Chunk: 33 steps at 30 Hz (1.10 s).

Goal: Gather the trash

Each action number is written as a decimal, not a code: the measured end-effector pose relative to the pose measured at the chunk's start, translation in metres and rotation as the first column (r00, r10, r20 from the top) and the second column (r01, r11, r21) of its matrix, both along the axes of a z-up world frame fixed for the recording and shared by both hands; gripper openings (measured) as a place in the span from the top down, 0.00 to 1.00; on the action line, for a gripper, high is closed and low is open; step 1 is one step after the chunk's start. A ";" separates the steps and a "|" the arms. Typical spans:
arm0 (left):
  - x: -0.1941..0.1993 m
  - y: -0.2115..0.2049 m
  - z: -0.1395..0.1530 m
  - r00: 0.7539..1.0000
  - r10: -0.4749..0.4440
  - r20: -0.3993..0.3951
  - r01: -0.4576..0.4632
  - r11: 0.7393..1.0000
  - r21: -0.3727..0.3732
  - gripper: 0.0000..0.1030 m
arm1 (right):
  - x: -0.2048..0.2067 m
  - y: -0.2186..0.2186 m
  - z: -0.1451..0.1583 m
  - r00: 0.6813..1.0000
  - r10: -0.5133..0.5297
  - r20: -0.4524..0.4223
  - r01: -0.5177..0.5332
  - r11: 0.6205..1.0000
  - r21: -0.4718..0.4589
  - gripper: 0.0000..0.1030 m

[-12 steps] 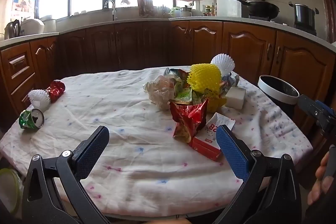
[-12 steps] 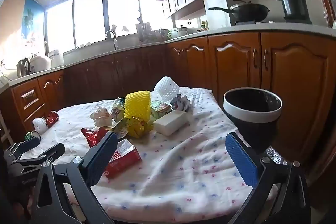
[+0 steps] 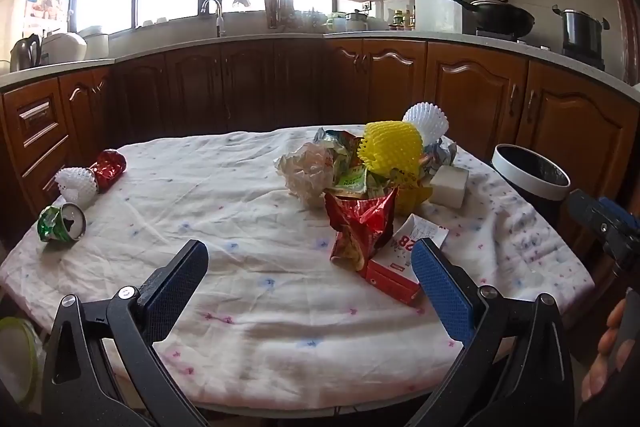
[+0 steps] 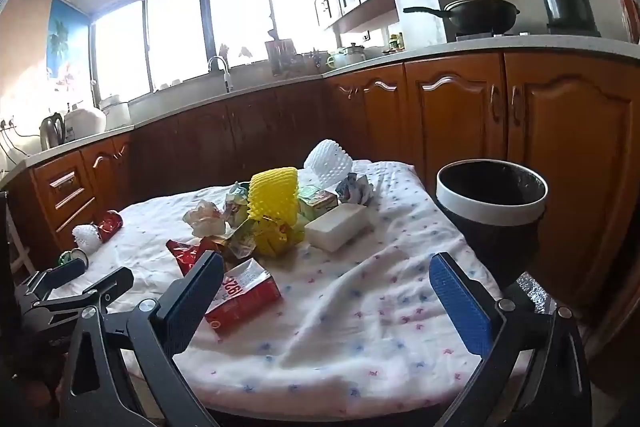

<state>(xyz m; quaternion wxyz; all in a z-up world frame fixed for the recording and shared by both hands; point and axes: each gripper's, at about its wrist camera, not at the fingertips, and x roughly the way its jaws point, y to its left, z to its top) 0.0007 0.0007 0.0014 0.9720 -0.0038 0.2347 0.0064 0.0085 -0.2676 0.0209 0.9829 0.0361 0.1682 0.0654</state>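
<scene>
A pile of trash lies mid-table: a yellow foam net (image 3: pixel 394 147) (image 4: pixel 274 197), a white foam net (image 3: pixel 426 119) (image 4: pixel 328 161), crumpled paper (image 3: pixel 306 173), a red snack bag (image 3: pixel 362 227), a red carton (image 3: pixel 394 267) (image 4: pixel 242 293) and a white block (image 3: pixel 448 185) (image 4: pixel 338 225). At the left edge lie a green can (image 3: pixel 62 223), a small white net (image 3: pixel 76 183) and a red wrapper (image 3: pixel 110 165). The black bin with a white rim (image 3: pixel 530 177) (image 4: pixel 492 203) stands right of the table. My left gripper (image 3: pixel 310 267) and right gripper (image 4: pixel 326 279) are open and empty above the near edge.
The round table carries a white dotted cloth (image 3: pixel 240 187) (image 4: pixel 360 307). Wooden kitchen cabinets (image 3: pixel 472 95) ring the room behind. A wok (image 3: pixel 500 15) and a pot (image 3: pixel 580 31) sit on the counter at the right. The left gripper also shows in the right wrist view (image 4: pixel 68 287).
</scene>
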 end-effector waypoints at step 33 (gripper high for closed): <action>0.000 -0.003 0.002 1.000 0.002 0.005 -0.002 1.000 0.014 0.00 | 0.004 0.002 -0.002 1.000 0.016 -0.016 -0.016 1.000 0.005 0.00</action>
